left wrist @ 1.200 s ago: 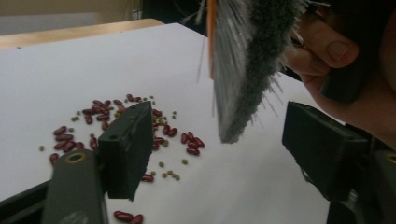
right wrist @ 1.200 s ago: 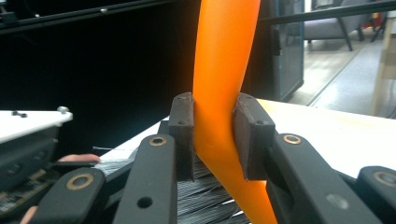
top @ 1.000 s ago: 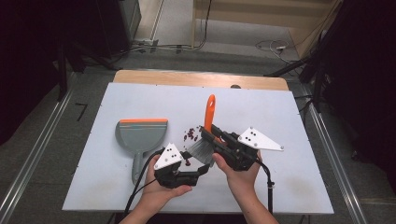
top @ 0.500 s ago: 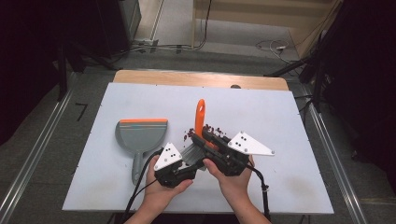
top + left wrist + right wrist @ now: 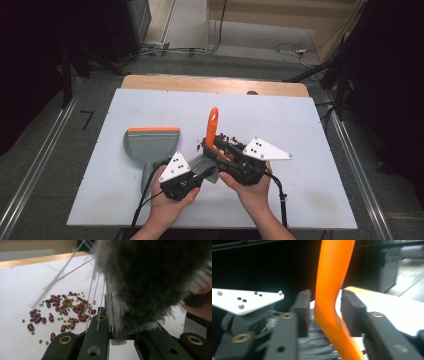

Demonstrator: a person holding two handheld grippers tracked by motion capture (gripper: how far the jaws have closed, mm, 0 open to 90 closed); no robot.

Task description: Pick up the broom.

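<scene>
- The brush [image 5: 212, 145] has a smooth, glossy orange plastic handle that tapers to a rounded tip with a hanging hole, and a dense head of fine grey bristles [image 5: 150, 282], a few of them straying out as thin single strands.
- Its long axis rises steeply from the tabletop [image 5: 300, 115]: bristles down near the person's hands, handle tip up and away from the person.
- The left gripper [image 5: 192, 180] has just been closing and now clamps the bristle head, the tuft squeezed between its black jaws.
- The right gripper [image 5: 324, 312] has just been opening: the bent orange handle runs up between its jaws with a gap on each side, pads off it.
- Glossy red beans [image 5: 60, 311], mixed with small round green ones, lie scattered on the matte white tabletop just beyond the brush.
- A grey dustpan [image 5: 151, 145] with an orange lip lies flat to the left.
</scene>
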